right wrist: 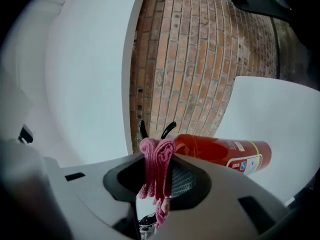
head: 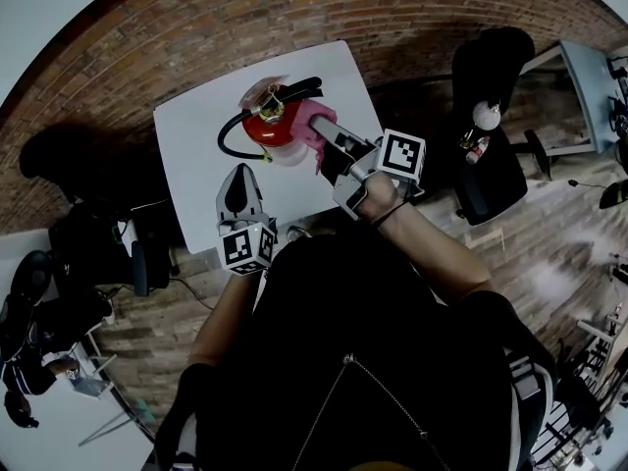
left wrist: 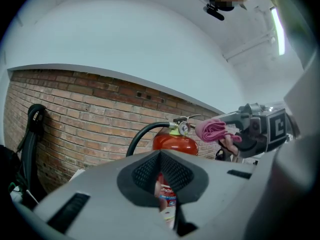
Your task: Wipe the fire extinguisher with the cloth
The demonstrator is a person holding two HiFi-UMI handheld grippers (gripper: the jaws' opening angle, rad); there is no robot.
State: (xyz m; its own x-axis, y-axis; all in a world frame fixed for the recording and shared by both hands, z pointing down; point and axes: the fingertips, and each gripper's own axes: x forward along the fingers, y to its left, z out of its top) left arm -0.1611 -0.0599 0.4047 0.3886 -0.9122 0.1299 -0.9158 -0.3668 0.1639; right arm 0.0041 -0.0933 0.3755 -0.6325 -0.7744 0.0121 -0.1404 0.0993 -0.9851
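Red fire extinguisher, upright on a white table.
Right gripper: jaws pinch a folded pink knitted cloth, held just beside the extinguisher's valve head. Left gripper: jaws pressed together on nothing, near the cylinder, not touching it.

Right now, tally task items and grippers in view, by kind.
extinguisher: 1, red
cloth: 1, pink, clamped in the right gripper
grippers: 2, the right gripper and the left gripper, which is shut and empty
Total: 4
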